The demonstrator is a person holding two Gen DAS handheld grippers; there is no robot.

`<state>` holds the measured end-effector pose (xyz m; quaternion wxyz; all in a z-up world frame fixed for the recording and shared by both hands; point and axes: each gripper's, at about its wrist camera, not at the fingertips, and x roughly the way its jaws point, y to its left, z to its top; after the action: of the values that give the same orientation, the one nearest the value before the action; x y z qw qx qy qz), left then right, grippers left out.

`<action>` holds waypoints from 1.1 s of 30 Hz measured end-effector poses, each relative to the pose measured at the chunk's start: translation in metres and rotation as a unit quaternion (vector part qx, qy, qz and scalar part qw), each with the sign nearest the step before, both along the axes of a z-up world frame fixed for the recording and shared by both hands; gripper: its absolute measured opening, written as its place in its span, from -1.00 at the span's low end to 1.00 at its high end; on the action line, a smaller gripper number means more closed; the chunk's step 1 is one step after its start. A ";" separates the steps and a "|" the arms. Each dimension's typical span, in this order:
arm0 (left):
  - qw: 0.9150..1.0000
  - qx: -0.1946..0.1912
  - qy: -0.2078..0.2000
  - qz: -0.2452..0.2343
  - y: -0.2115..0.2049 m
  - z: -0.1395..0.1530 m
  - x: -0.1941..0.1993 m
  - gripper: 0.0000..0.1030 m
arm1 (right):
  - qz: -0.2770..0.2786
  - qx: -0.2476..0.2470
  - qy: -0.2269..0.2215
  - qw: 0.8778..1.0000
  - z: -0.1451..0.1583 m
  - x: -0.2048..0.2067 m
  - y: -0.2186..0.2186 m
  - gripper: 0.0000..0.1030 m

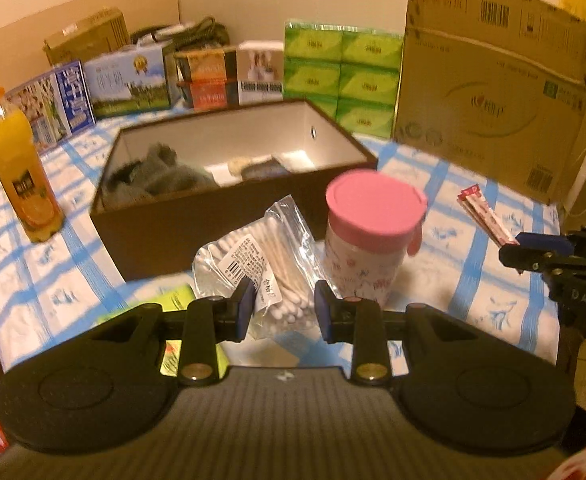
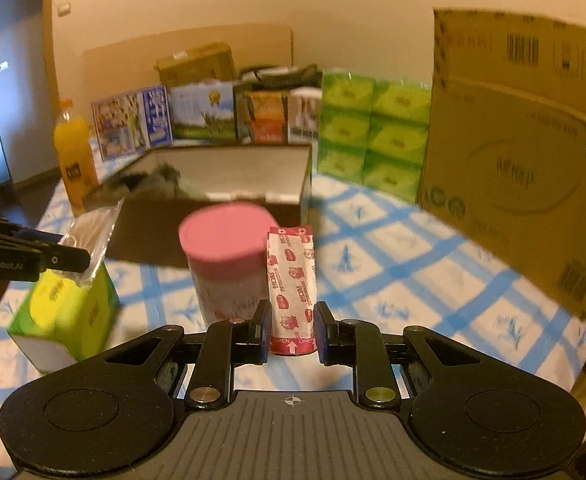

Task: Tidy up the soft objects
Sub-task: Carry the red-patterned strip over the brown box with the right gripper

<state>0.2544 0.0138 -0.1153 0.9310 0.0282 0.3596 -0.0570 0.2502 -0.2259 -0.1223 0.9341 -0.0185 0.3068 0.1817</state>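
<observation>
1. The clear plastic bag of cotton swabs (image 1: pixel 253 268) was clenched between the pads of the left gripper (image 1: pixel 281 304), raised above the near edge of the blue-checked tablecloth (image 1: pixel 473 280).
2. The red-and-white adhesive bandage packet (image 2: pixel 291 284) stood upright, pinched in the right gripper (image 2: pixel 291 330).
3. A pink-lidded cylindrical jar (image 1: pixel 373 236) stood just beyond both.
4. Behind it lay the open dark-brown storage box (image 1: pixel 221 208), holding grey fabric (image 1: pixel 157 176).
5. Step judged: carrying both items. The next move calls for clearing the box's near wall, then letting go inside.
</observation>
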 end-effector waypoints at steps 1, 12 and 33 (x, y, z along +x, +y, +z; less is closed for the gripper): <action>1.000 0.001 -0.006 0.001 0.001 0.005 0.000 -0.43 | 0.004 0.003 -0.006 1.000 0.006 0.001 0.001 -0.56; 0.998 0.009 -0.054 0.008 0.024 0.045 0.035 -0.43 | 0.066 0.057 -0.032 0.996 0.052 0.059 0.027 -0.56; 0.999 0.012 -0.021 -0.027 0.030 0.025 0.194 -0.43 | 0.119 0.038 0.042 0.991 0.013 0.235 0.070 -0.56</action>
<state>0.4488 0.0436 -0.0900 0.9362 0.0502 0.3392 -0.0775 0.4855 -0.1556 -0.1097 0.8919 -0.0115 0.3344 0.3042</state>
